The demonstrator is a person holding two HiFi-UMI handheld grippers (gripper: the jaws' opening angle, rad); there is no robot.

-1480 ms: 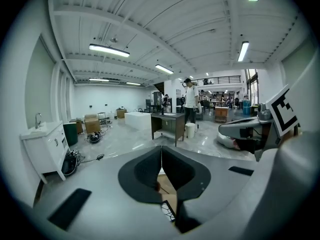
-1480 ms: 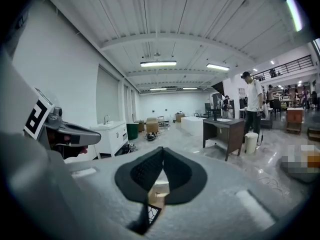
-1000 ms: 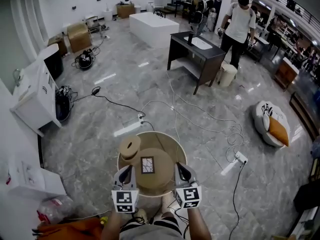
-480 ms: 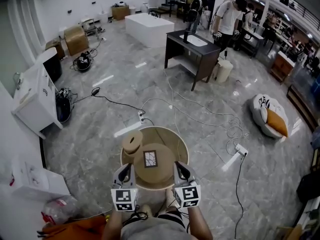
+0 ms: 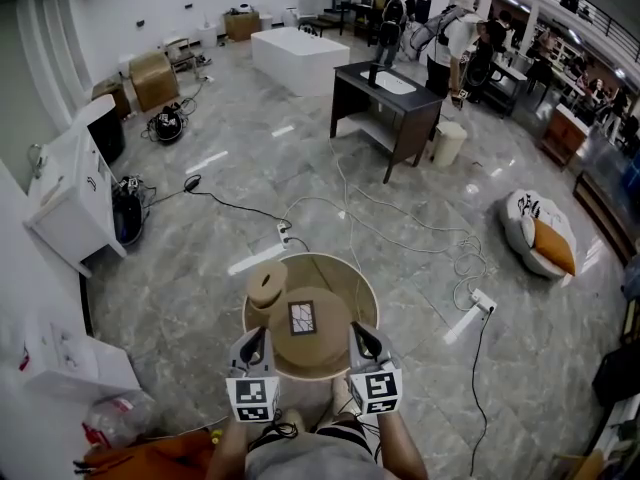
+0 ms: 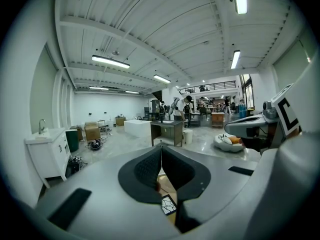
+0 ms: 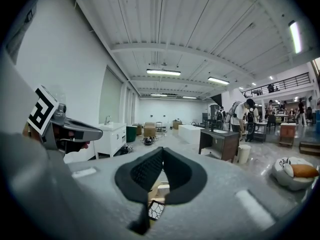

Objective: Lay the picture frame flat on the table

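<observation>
Wood table [image 5: 362, 298]: round, tan, raised rim, directly in front of person, on grey marble floor.
Pic frame [image 5: 302, 318]: small, dark border, pale crackle-pattern face. Sits near table centre, face toward head cam. Flat vs slightly tilted: can't tell. Shows low under the jaws in left gripper view (frame [image 6: 168, 204]) and right gripper view (frame [image 7: 155, 209]).
Round wood box [image 5: 266, 285]: on table, back-left of frame, just beside it.
L gripper [image 5: 256, 337]: over table's near-left edge, pts away from person, nearly level w/ slight dip. Pads pressed together, nothing betw them.
R gripper [image 5: 359, 333]: over near-right edge, same heading, roughly parallel to L. Pads also meet, nothing held.
Arms: both forearms enter from bottom edge, side by side. Frame lies ahead of and betw the two tips, apart from both.
Marker cubes: one per gripper, near person, tops facing head cam.
Bkgd: dark desk [image 5: 390, 98], people standing behind it, white cabinet [image 5: 70, 193] at left, cables [image 5: 400, 233] across floor.
</observation>
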